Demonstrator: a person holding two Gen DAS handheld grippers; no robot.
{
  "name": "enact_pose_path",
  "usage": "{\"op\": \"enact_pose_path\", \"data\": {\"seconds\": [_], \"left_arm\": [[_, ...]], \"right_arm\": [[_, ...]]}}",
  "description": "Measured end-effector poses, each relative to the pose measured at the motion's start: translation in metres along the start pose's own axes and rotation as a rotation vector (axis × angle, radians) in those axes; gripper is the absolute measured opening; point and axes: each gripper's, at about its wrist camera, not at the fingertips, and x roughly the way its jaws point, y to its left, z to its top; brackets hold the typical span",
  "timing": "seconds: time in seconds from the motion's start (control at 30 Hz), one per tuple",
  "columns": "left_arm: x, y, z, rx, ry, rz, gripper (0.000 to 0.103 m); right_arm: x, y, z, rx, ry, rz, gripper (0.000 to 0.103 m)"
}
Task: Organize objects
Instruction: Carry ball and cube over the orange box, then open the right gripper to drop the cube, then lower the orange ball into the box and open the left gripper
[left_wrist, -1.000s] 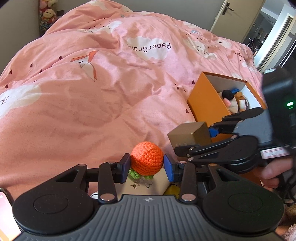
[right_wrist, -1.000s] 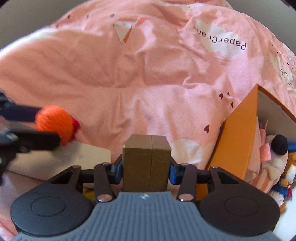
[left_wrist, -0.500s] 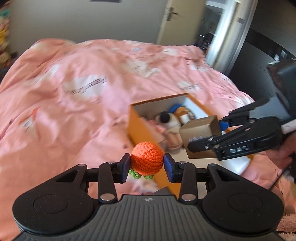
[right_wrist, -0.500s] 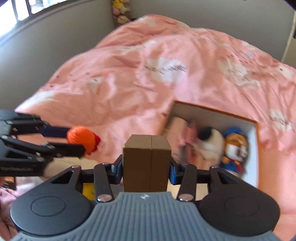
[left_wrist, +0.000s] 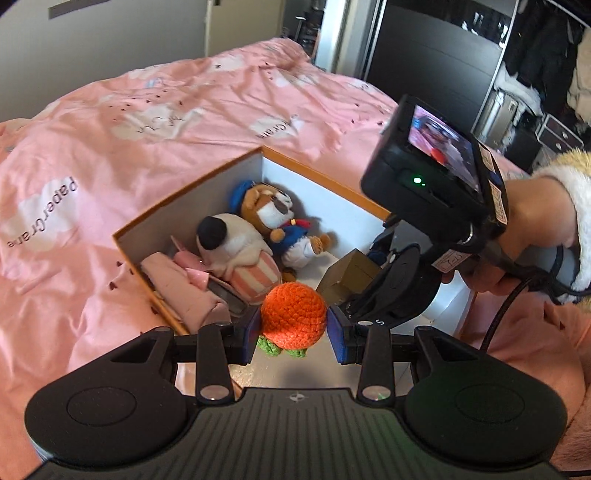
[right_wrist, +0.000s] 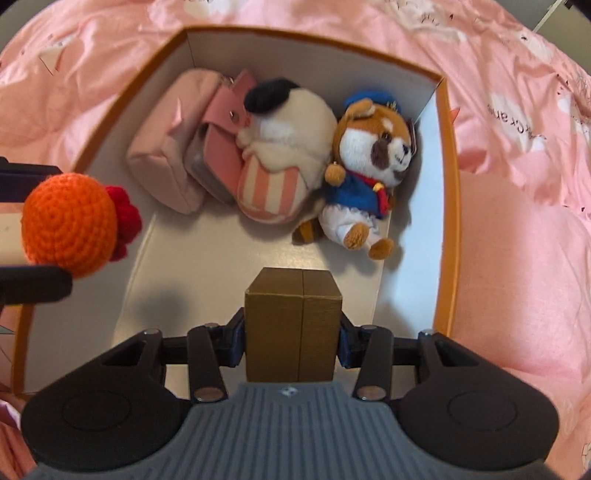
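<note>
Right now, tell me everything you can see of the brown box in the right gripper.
The brown box is a small plain cardboard carton, olive-brown and matte, with a seam down the middle of its facing side where two flaps meet; it is shut. The right gripper clamps it by two opposite sides, blue pads pressed against them, nothing else touching it. It hangs above the bare white floor of the orange storage box, near the sailor plush. In the left wrist view it appears tilted behind the crocheted orange ball.

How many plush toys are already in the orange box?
2: the cupcake-shaped plush mid-box, the sailor-suited plush beside it near the orange box wall. Others may be hidden.
</note>
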Motion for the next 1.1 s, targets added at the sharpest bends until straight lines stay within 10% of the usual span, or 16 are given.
{"op": "enact_pose_path", "data": {"seconds": [0.77,1.1], "left_arm": [[0.041,0.007,0.002,0.089,0.064,-0.023,0.044],[0.046,0.008,0.002,0.087,0.071,-0.015,0.044]], "right_arm": [[-0.004,-0.007,0.002,-0.049,-0.073,-0.017,0.047],[-0.009,0.006,-0.004,0.060,-0.110,-0.220,0.046]]}}
